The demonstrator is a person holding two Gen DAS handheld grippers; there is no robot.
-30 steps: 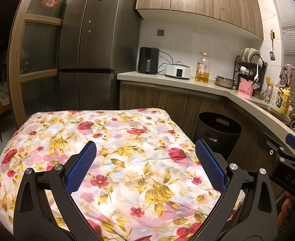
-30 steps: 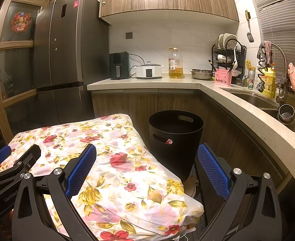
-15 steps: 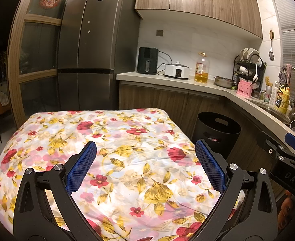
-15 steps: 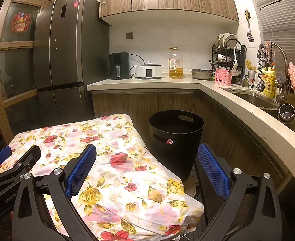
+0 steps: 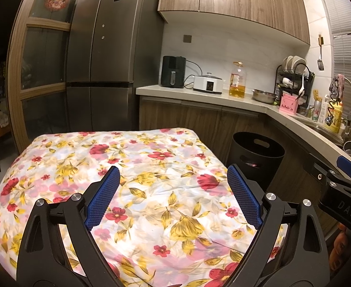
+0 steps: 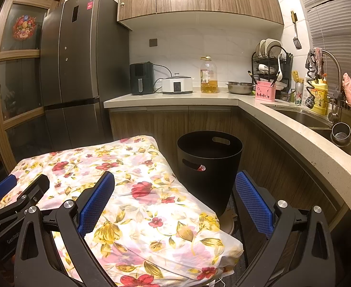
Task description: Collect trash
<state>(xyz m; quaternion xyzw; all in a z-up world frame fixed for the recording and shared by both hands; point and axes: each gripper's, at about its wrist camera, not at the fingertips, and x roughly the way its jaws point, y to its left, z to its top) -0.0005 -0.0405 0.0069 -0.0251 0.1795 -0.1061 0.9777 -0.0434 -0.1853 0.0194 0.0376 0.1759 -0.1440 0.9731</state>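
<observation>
- Trash bin (image 6: 209, 167): a black round bucket with cut-out handles stands on the floor just beside the far right corner of the flowered tabletop (image 5: 132, 172), against the wooden cabinets (image 6: 170, 124)
- Through the bin's lower handle slot a small red-and-white scrap (image 6: 201, 167) shows inside; the rest of its inside is dark and cannot be made out
- No loose trash shows on the flowered cloth
- Left tongs (image 5: 173, 196): spread wide with nothing between the blue pads, held above the near part of the cloth; the bin lies ahead and to their right, well apart
- Right tongs (image 6: 175, 201): also spread wide and holding nothing, held over the right near edge of the cloth; the bin stands straight ahead between their two pads, near but not touching
- A steel bowl (image 6: 239, 88), a pink utensil holder (image 6: 265, 92) and an oil bottle (image 6: 208, 75) sit on the kitchen counter (image 6: 175, 99) behind
</observation>
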